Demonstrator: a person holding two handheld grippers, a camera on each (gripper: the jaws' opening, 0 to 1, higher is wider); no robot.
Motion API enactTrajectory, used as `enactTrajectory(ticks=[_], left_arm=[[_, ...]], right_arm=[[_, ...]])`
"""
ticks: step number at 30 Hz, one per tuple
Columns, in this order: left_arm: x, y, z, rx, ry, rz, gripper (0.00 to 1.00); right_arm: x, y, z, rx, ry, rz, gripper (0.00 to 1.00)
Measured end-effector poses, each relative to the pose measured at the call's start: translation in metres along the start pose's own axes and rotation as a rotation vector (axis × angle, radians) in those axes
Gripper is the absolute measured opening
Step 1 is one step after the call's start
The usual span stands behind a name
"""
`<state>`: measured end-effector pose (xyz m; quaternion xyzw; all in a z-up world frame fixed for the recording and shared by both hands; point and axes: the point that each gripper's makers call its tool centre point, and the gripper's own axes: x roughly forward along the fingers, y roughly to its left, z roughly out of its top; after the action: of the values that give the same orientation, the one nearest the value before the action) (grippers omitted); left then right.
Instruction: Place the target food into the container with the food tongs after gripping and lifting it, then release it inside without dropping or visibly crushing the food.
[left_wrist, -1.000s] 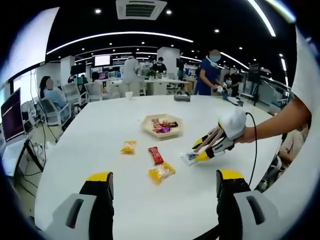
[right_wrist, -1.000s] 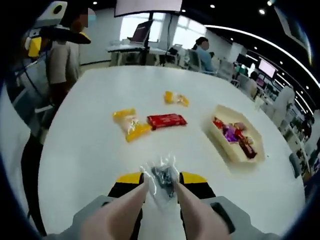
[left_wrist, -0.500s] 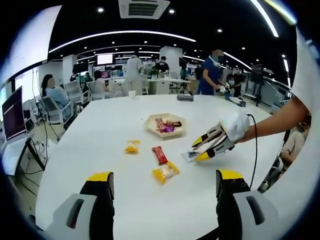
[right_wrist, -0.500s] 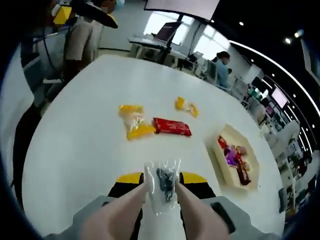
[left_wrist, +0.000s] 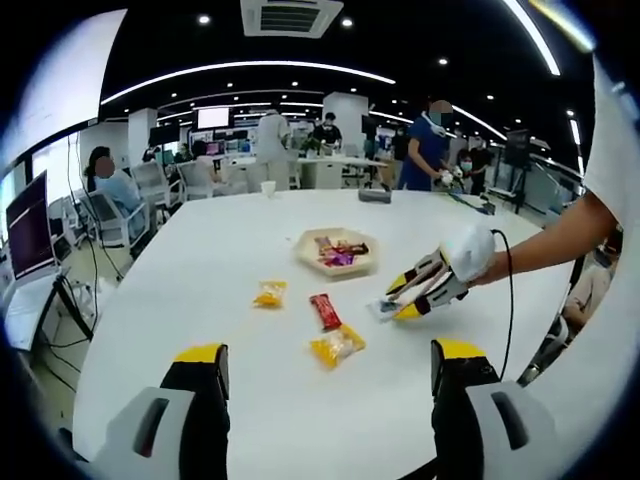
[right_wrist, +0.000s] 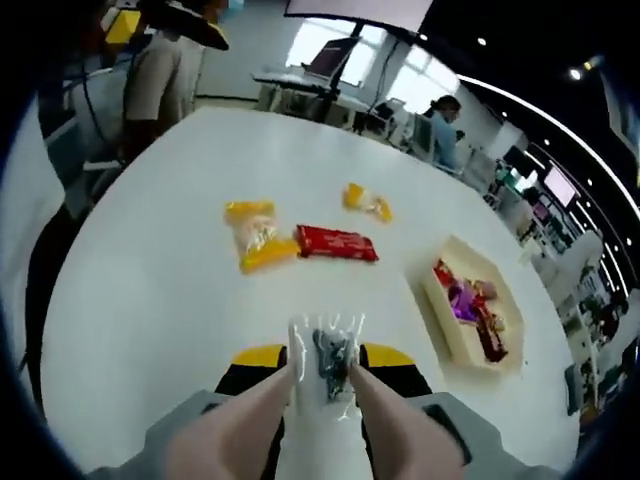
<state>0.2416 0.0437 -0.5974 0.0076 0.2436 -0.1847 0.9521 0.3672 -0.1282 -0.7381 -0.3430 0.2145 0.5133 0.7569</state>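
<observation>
Open-plan office, white round counter (right_wrist: 150, 300). Right gripper (right_wrist: 322, 372) pinches a clear packet (right_wrist: 325, 362) of dark food, lifted off the counter. Left gripper (left_wrist: 325, 375) gapes wide, idle. Carry level to the hexagonal tray (right_wrist: 437, 325) at right, keep the squeeze light, lower inside before letting go.

Colours on a white worktop with snack packets and a tray

The worktop (right_wrist: 150, 290) is plain white. The right gripper (right_wrist: 322, 372) has yellow-and-black tips and pale tan tongs; between them sits a clear packet (right_wrist: 325, 360) with dark grey pieces inside. Farther off lie a yellow-orange packet (right_wrist: 255, 237), a red bar wrapper (right_wrist: 336, 243) with small pale print, and a small yellow packet (right_wrist: 366, 200). To the right, a cream tray (right_wrist: 437, 316) carries red, purple and brown wrappers. In the left gripper view, the left gripper (left_wrist: 325, 385) has yellow tips on black jaws with grey bodies, and a white glove (left_wrist: 468, 250) covers a hand.
</observation>
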Motion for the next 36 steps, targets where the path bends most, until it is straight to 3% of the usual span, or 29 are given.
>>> enactTrajectory(ticks=[5, 20, 30, 33, 36], left_arm=[[0.000, 0.000, 0.001, -0.001, -0.002, 0.001, 0.82], [0.000, 0.003, 0.001, -0.003, -0.001, 0.008, 0.82], [0.002, 0.003, 0.000, -0.009, 0.002, 0.010, 0.82], [0.003, 0.003, -0.001, -0.011, 0.003, 0.008, 0.82], [0.003, 0.004, 0.000, -0.009, 0.002, 0.009, 0.81]], right_arm=[[-0.005, -0.005, 0.004, 0.136, -0.047, 0.001, 0.28], [0.006, -0.024, -0.001, 0.172, -0.013, -0.036, 0.28], [0.010, -0.025, -0.004, 0.255, 0.000, -0.011, 0.24], [0.012, -0.028, -0.005, 0.314, -0.003, -0.006, 0.23], [0.012, -0.027, -0.004, 0.304, -0.002, -0.027, 0.21]])
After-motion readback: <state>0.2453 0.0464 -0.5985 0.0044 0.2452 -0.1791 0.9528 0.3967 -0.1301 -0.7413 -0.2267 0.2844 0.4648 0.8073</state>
